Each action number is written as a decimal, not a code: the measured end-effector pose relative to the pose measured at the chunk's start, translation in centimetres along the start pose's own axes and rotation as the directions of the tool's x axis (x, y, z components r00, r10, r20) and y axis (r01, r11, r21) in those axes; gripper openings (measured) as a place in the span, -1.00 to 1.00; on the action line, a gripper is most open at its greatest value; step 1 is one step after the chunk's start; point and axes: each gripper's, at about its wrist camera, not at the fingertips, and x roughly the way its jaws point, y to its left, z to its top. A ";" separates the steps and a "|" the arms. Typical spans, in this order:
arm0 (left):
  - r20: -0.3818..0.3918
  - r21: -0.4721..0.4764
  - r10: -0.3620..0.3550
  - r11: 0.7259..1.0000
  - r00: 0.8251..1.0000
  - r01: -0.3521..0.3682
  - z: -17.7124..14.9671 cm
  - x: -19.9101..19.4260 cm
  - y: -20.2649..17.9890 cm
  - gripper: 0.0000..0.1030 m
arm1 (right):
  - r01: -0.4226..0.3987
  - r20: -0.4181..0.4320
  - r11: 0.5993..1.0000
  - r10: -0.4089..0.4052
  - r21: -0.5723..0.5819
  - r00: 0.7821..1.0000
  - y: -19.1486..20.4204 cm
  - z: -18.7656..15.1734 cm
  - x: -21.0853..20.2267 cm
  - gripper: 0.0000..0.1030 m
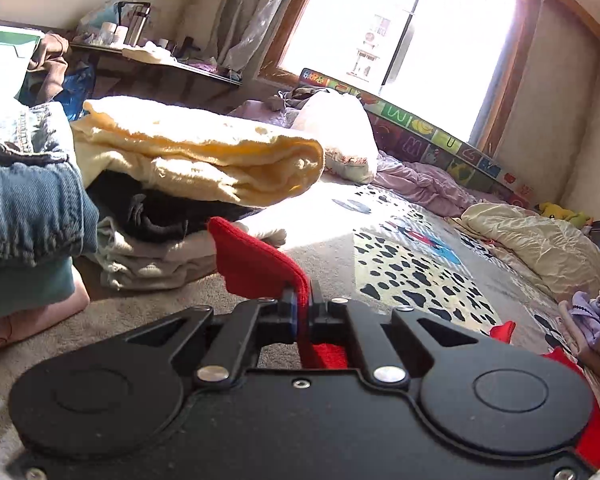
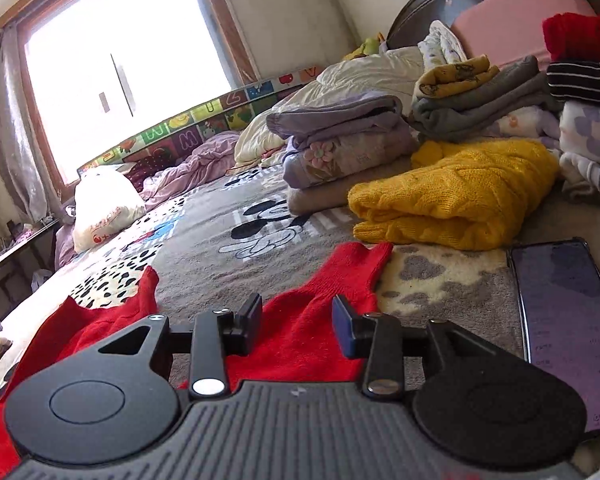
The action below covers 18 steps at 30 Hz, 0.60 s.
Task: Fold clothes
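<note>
A red knitted garment [image 2: 312, 320] lies spread on the patterned bed cover [image 2: 204, 240]. My left gripper [image 1: 303, 308] is shut on a fold of this red garment [image 1: 256, 264], whose edge sticks up above the closed jaws. My right gripper [image 2: 296, 320] is open, its fingers [image 2: 249, 322] standing apart just over the red cloth, with nothing clamped between them. More of the red garment shows at the lower right of the left wrist view and at the lower left of the right wrist view.
A stack of folded clothes topped by a yellow towel [image 1: 204, 156] and jeans [image 1: 32, 200] sits left. A yellow sweater [image 2: 456, 196], folded piles [image 2: 340, 144], a phone [image 2: 568, 332] and a white bag [image 2: 104, 208] lie on the bed. A window [image 1: 400, 28] is behind.
</note>
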 end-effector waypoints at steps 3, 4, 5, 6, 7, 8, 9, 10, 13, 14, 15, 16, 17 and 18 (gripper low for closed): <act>-0.078 0.080 0.118 0.990 0.990 -0.112 -0.6 2.7 -0.2 -0.78 | -0.071 -0.018 0.987 0.069 -0.146 0.997 3.5 -0.8 -0.3 -0.22; -0.069 0.097 0.154 0.984 0.986 -0.147 -0.7 2.8 -0.4 -0.63 | -0.099 -0.025 0.976 0.096 -0.192 0.995 4.8 -1.2 -0.5 -0.22; -0.057 0.113 0.189 0.977 0.980 -0.182 -0.7 2.8 -0.6 -0.58 | -0.128 -0.033 0.963 0.123 -0.236 0.992 6.0 -1.5 -0.7 -0.20; -0.023 0.110 0.209 0.973 0.978 -0.205 -0.5 2.2 -0.9 -0.50 | -0.156 -0.042 0.948 0.150 -0.279 0.988 7.2 -1.9 -0.9 -0.20; -0.001 0.108 0.215 0.971 0.977 -0.214 -0.3 1.7 -1.1 -0.47 | -0.186 -0.059 0.933 0.176 -0.309 0.983 8.2 -2.2 -1.1 -0.19; 0.020 0.106 0.221 0.969 0.975 -0.222 -0.1 1.3 -1.2 -0.47 | -0.217 -0.079 0.917 0.202 -0.334 0.976 9.1 -2.6 -1.2 -0.16; 0.020 0.095 0.206 0.974 0.978 -0.207 0.0 0.9 -1.4 -0.46 | -0.248 -0.099 0.900 0.227 -0.358 0.969 9.9 -3.0 -1.3 -0.14; 0.019 0.083 0.190 0.978 0.982 -0.191 0.1 0.6 -1.6 -0.46 | -0.272 -0.122 0.887 0.244 -0.373 0.962 10.6 -3.4 -1.3 -0.14; -0.003 0.052 0.066 0.996 0.998 -0.066 0.4 -0.1 -3.2 -0.46 | -0.343 -0.195 0.867 0.290 -0.362 0.937 11.7 -3.7 -0.7 -0.15; -0.021 0.081 -0.004 0.997 1.000 0.006 0.4 0.0 -4.7 -0.46 | -0.367 -0.224 0.863 0.304 -0.347 0.926 11.9 -3.6 -0.4 -0.15; -0.043 0.112 -0.074 0.991 0.996 0.078 0.4 0.0 -6.1 -0.46 | -0.389 -0.252 0.857 0.316 -0.338 0.915 12.2 -3.4 0.1 -0.15; -0.071 0.153 -0.139 0.977 0.988 0.149 0.1 0.1 -8.0 -0.43 | -0.407 -0.282 0.850 0.322 -0.333 0.904 12.7 -3.1 0.7 -0.14; -0.102 0.193 -0.202 0.957 0.974 0.218 -0.2 0.1 -9.9 -0.42 | -0.425 -0.312 0.844 0.327 -0.328 0.892 13.2 -2.8 1.3 -0.14; -0.139 0.227 -0.255 0.932 0.957 0.281 -0.7 0.3 -11.6 -0.38 | -0.437 -0.332 0.840 0.332 -0.321 0.883 13.6 -2.5 1.9 -0.14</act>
